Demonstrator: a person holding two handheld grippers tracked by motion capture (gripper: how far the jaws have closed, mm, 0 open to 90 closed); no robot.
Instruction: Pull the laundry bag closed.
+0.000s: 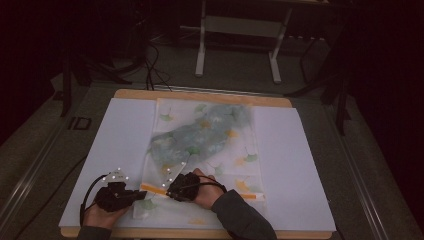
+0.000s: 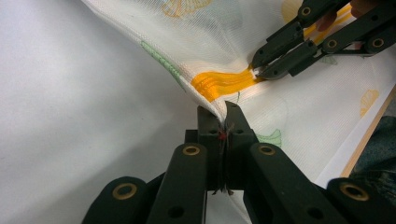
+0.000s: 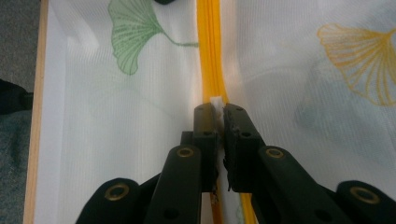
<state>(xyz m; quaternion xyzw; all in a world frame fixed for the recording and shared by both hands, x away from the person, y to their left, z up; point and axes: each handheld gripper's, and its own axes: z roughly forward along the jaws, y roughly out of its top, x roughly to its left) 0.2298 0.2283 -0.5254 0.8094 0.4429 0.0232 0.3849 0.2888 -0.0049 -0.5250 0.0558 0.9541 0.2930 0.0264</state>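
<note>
A white mesh bag [image 1: 240,150] printed with green and orange ginkgo leaves lies flat on the table, with a blue-grey garment [image 1: 200,135] inside it. An orange zipper [image 1: 152,188] runs along its near end. My left gripper [image 1: 141,194] is shut on the bag's fabric edge [image 2: 212,105] just beside the zipper's end [image 2: 219,84], lifting it slightly. Close to the right of it, my right gripper [image 1: 168,189] is shut on the small white zipper pull [image 3: 216,101] on the orange zipper [image 3: 210,46]. The right gripper [image 2: 257,71] also shows in the left gripper view, pinching the zipper.
The bag rests on a large white sheet [image 1: 120,145] that covers a wooden table [image 1: 200,95]. The table's near edge [image 1: 190,233] lies just below my hands. Beyond the table are a grey floor, dark cables [image 1: 152,65] and a white frame's legs [image 1: 201,45].
</note>
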